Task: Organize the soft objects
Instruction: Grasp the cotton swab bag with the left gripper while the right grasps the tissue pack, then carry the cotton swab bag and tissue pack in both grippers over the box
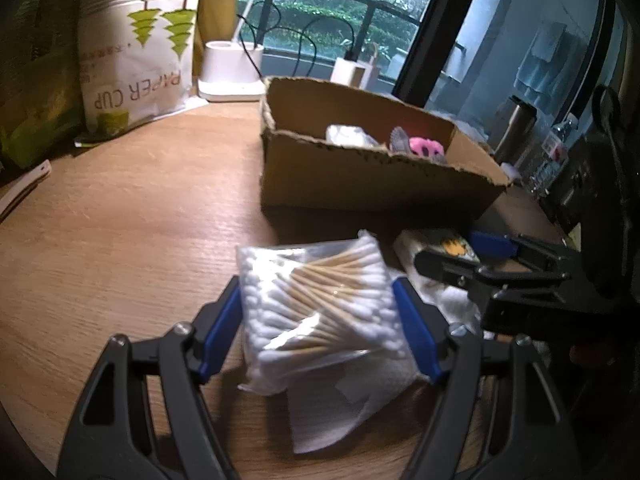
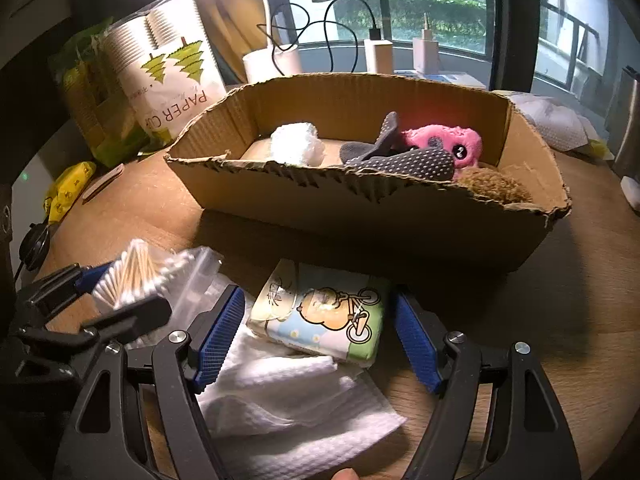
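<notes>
My left gripper [image 1: 318, 324] is shut on a clear bag of cotton swabs [image 1: 316, 308], lifted slightly off the table. The bag also shows in the right wrist view [image 2: 140, 280], held by the left gripper [image 2: 116, 296]. My right gripper [image 2: 318, 336] is open, its blue pads on either side of a tissue pack [image 2: 324, 316] with a cartoon bicycle print, not touching it. The pack lies on a white paper towel [image 2: 288, 412] in front of a cardboard box [image 2: 360, 216]. The box holds a white wad [image 2: 298, 144], a grey dotted sock [image 2: 404, 160], a pink plush toy [image 2: 444, 140] and a brown fuzzy item [image 2: 496, 188].
A paper cup bag [image 1: 136, 68] and green packs [image 1: 36, 112] stand at the table's back left. A white lamp base [image 1: 232, 72], chargers [image 2: 380, 54] and cables sit by the window. A metal bottle [image 1: 516, 128] stands at the right. A yellow packet [image 2: 70, 188] lies at the left.
</notes>
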A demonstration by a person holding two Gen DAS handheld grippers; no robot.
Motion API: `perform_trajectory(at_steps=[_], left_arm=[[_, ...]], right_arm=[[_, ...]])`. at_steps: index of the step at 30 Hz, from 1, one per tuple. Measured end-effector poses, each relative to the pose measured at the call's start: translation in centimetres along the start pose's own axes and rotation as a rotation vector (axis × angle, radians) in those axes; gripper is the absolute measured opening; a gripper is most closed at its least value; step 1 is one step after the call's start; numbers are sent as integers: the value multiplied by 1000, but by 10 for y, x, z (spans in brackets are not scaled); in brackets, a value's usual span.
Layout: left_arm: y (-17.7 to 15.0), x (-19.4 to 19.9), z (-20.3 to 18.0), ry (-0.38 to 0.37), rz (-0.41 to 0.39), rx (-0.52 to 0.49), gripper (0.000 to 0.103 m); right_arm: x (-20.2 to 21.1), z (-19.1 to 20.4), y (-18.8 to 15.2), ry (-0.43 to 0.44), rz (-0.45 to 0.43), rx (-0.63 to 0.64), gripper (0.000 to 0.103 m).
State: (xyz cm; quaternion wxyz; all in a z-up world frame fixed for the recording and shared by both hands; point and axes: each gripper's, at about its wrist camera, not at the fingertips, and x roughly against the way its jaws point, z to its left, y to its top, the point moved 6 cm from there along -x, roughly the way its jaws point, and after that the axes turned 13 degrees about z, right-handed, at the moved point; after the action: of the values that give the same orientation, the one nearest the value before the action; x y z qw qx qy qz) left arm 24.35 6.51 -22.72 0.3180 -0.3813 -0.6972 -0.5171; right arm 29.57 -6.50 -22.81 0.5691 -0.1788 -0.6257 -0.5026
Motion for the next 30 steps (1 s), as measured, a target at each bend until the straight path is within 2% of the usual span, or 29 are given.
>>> perform_trajectory(at_steps=[7,19,30], left_arm=[[2,13,2,8,-29,0,74],[8,37,-6,23,-75,-11,74],[19,58,-14,31,-119,-27,74]], right_arm=[[4,5,-1,-7,-9,20,74],[48,10,6,38,-122,33,74],[82,15,12,42,-195,59,74]])
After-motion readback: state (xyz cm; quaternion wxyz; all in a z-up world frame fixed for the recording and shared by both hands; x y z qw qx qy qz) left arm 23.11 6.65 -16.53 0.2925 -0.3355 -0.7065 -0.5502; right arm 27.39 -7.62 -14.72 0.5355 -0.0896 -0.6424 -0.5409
